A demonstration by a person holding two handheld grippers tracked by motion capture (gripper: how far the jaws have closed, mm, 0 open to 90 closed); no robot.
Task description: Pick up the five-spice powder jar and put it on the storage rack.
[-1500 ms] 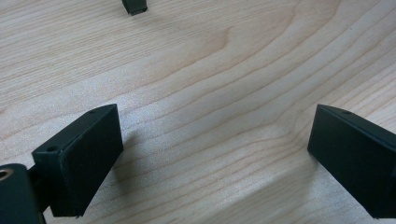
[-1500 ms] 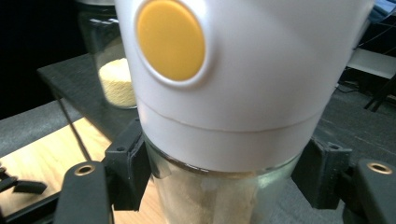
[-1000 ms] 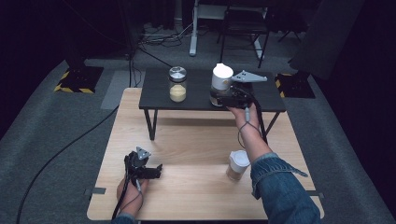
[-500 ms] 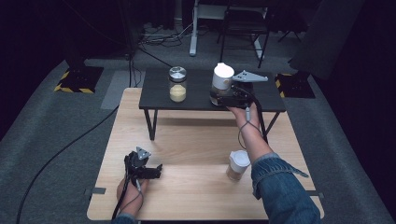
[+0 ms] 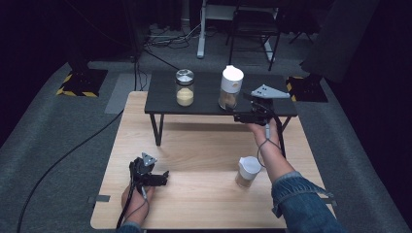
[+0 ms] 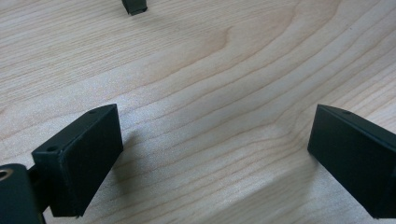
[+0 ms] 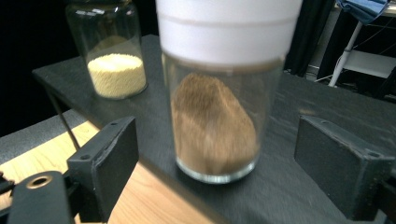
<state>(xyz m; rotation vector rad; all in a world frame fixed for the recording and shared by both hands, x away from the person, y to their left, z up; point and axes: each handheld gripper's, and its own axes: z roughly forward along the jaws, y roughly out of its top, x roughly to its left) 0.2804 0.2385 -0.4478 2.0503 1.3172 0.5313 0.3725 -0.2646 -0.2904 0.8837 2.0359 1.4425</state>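
Standing on the black shelf (image 5: 204, 99), right of the glass jar (image 5: 184, 87) of yellow grains: the white-lidded jar (image 5: 230, 87) of brown powder. Just beside it, the right gripper (image 5: 243, 115), jaws just opening, apart and gripping nothing. Resting on the wooden table (image 5: 204, 194) below the shelf, the left gripper (image 5: 163, 177), jaws wide and empty.

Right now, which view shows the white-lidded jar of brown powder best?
The right gripper view: the white-lidded jar stands close up on the black shelf, brown powder heaped inside, apart from both pads of the right gripper, whose jaws have just been opening. The high view shows it small.
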